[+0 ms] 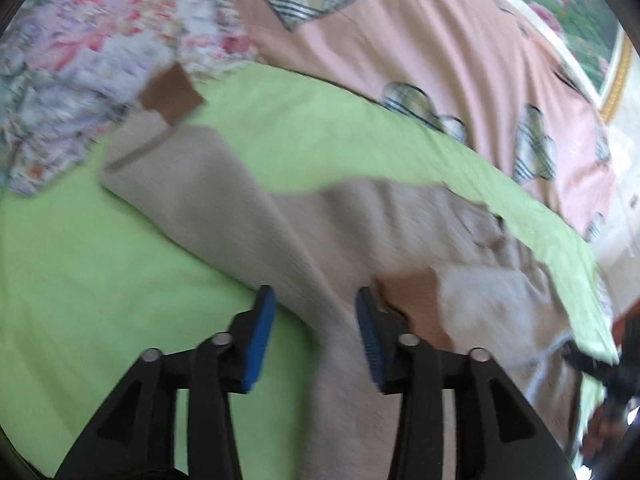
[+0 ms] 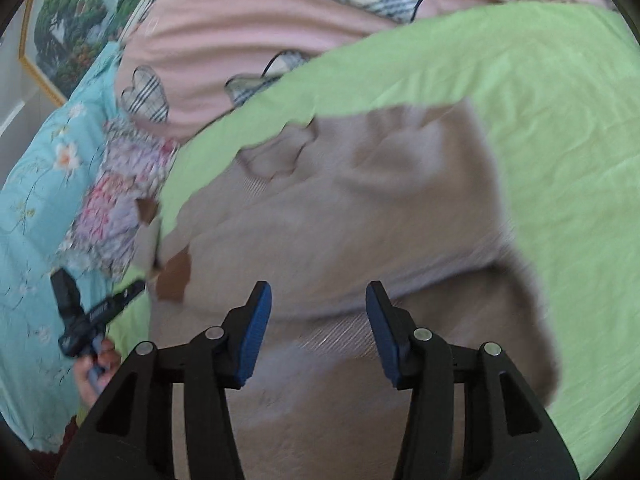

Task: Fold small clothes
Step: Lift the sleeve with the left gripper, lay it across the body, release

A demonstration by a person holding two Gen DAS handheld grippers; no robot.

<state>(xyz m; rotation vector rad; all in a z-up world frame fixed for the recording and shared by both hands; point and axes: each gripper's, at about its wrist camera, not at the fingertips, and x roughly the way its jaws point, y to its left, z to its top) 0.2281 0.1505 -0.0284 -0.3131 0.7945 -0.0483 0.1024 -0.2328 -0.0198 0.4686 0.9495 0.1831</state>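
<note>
Left wrist view: left tool (image 1: pixel 316 300) spread, blue pads apart with nothing pinched, hovering over a beige garment (image 1: pixel 248 208). Garment spread across a green sheet (image 1: pixel 80 280), one long beige part running up and left to a brown cuff (image 1: pixel 172 96) at the sheet's edge. Second brown patch (image 1: pixel 412 292) just beside the right-hand blue pad. Behind the sheet, a floral quilt (image 1: pixel 72 60) on the left and a pink blanket with plaid hearts (image 1: pixel 400 40) on the right. Whole frame smeared by motion blur.

Right wrist view: right tool (image 2: pixel 318 300) likewise spread, pads apart and clear of the cloth, with the beige garment (image 2: pixel 360 200) below and ahead of them. Fold line crossing the cloth just beyond the fingertips. Brown patch (image 2: pixel 174 276) at the garment's left edge, near the other tool (image 2: pixel 92 312), seen at far left in a hand (image 2: pixel 96 368). Turquoise flowered cover (image 2: pixel 40 200) along the left, framed picture (image 2: pixel 60 40) on the wall at upper left.
</note>
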